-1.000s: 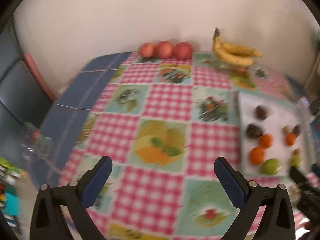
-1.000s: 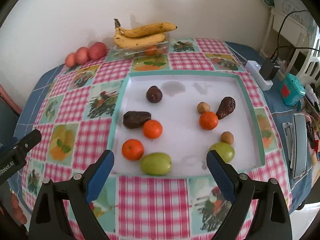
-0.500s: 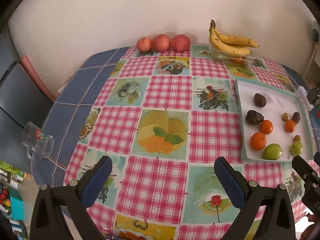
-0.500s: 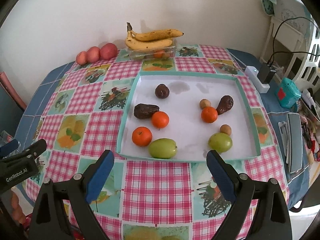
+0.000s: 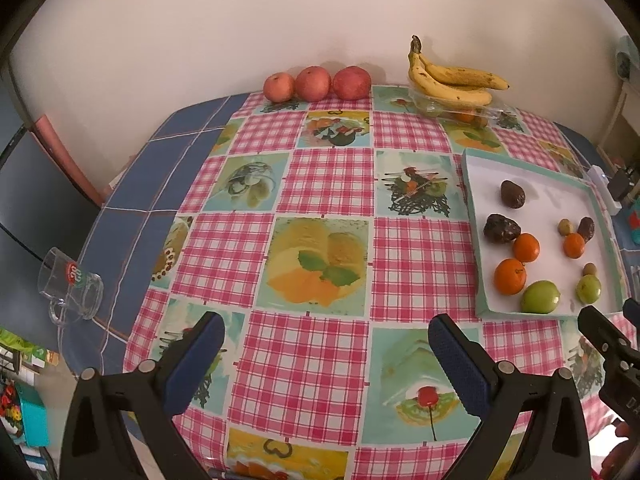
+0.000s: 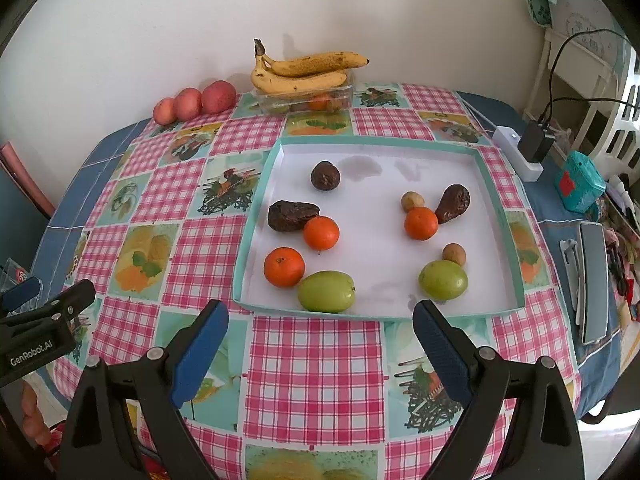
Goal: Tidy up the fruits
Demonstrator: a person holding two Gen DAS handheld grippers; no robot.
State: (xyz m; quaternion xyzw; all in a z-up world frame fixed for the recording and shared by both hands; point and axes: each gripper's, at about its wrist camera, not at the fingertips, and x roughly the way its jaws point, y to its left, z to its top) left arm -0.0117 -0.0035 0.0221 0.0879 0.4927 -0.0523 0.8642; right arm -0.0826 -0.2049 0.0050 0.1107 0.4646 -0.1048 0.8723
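Left hand-held gripper (image 6: 36, 312): in right wrist view only one finger tip and the labelled body show, rest cut by left edge. Right hand-held gripper (image 5: 612, 344): in left wrist view partly cut by right edge, jaw gap not readable there. Clear container (image 6: 308, 98) under bananas (image 6: 304, 72): contents half hidden (something orange, kind unclear). Glass mug (image 6: 16, 276): mostly behind left gripper. Table (image 5: 320, 452) near edge runs off bottom of frame. Small brown round fruits (image 5: 565, 227) too small to identify.

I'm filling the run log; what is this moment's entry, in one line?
left gripper: open, empty, over tablecloth | right gripper: open, empty, before tray | tray fruit: untouched | stage: pre-grasp
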